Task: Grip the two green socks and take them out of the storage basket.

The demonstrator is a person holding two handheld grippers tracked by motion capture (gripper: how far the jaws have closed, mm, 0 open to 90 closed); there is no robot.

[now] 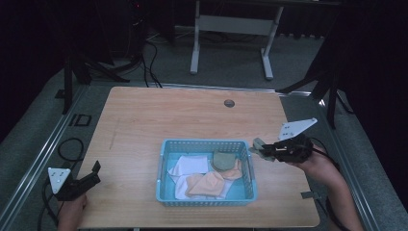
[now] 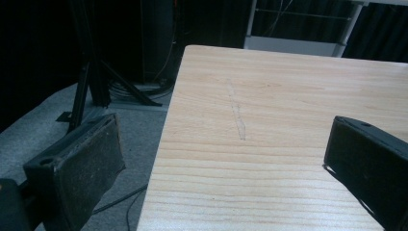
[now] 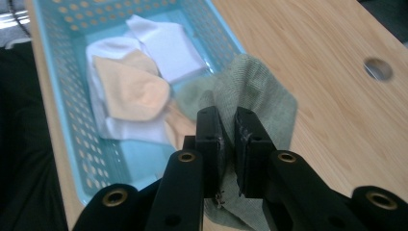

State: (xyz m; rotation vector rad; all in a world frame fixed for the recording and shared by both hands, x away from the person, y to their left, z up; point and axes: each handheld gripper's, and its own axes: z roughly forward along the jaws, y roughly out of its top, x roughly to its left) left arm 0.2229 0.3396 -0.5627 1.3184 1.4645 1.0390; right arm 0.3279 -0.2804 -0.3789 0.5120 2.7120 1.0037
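Nearby, blue basket (image 1: 207,198) of cloths, right tongs (image 3: 226,126) pinching green cloth (image 3: 260,86)

Dim, underexposed pictures; surroundings black, near jaws perhaps slightly soft.

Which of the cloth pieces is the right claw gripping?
The grey-green knitted cloth, pinched in the right claw at the blue plastic basket; the white and peach cloths lie loose inside.
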